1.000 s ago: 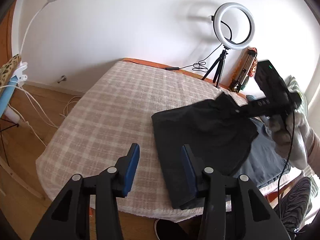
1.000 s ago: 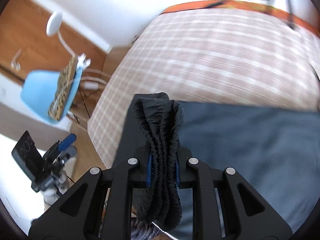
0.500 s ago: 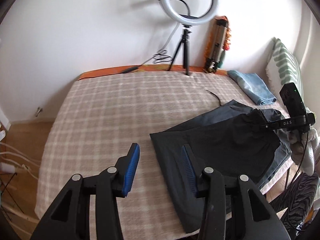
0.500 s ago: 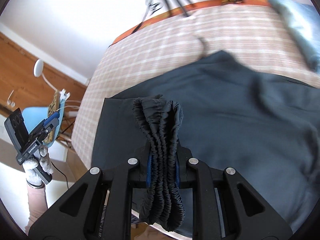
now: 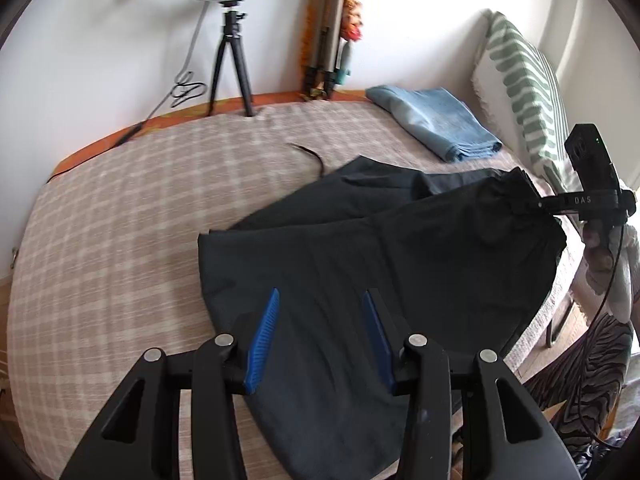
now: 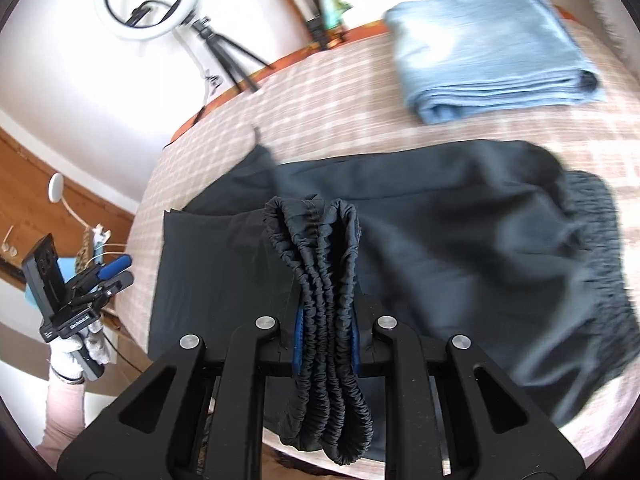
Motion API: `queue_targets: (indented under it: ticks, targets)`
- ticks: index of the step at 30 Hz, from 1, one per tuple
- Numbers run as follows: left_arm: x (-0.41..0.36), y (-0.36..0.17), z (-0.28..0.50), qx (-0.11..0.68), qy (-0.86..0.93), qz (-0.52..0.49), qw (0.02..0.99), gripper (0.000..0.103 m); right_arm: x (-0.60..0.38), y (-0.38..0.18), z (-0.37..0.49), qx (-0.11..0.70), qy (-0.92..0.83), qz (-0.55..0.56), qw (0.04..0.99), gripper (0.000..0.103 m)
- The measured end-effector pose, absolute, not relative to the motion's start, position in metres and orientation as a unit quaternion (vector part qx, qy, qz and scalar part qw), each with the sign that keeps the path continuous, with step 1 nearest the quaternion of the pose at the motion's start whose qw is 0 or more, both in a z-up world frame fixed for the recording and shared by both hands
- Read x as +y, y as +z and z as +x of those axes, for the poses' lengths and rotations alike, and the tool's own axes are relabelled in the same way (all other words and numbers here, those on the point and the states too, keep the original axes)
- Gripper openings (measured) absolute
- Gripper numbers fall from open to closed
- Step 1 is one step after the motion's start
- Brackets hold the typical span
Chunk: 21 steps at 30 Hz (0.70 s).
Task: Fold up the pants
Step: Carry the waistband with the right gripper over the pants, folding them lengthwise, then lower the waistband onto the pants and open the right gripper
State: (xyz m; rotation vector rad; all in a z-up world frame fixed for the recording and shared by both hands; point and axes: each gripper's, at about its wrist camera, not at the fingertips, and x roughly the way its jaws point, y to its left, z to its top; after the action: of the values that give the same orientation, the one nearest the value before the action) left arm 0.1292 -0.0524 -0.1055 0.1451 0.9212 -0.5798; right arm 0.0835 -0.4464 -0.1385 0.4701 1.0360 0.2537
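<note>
On the bed (image 5: pixel 120 216), checked cover: one pair of dark pants (image 5: pixel 360 264), spread from centre toward 3 o'clock in my left wrist view, part lying flat, part lifted. My right tongs (image 6: pixel 325 344), pads closed narrow on the bunched elastic waistband (image 6: pixel 320 280), which stands up between them and hangs down below; the same tongs show at 3 o'clock in the left view, raising that end of the cloth clear of the cover. My left tongs (image 5: pixel 318 340), half open, nothing between the blue pads (image 5: pixel 262 340), over the lower part of the pants. Folded light-blue cloth (image 5: pixel 436 124), at 1 o'clock, apart from the pants. Striped pillow (image 5: pixel 524 80), at 2 o'clock. Ring light on tripod (image 5: pixel 230 20) and a rolled item (image 5: pixel 328 28), at 12 o'clock against the wall.
</note>
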Motion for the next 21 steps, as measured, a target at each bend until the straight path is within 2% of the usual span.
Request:
queue_targets:
  ticks: [7,17,20,21]
  targets:
    - [-0.074,-0.119,0.113,0.445,-0.276,0.064,0.849,0.041,-0.509,-0.149,0.074,0.483,0.09,0.226,0.841,0.018]
    - [-0.08,-0.146,0.081,0.445,-0.267,0.077,0.851,0.041,-0.545,-0.164,0.078,0.481,0.072,0.218,0.846,0.018]
    - [-0.08,-0.153,0.078,0.449,-0.269,0.077,0.849,0.041,-0.548,-0.168,0.076,0.482,0.045,0.201,0.852,0.034]
    - [-0.083,-0.156,0.077,0.454,-0.267,0.082,0.846,0.041,-0.55,-0.166,0.074,0.479,0.034,0.195,0.855,0.034]
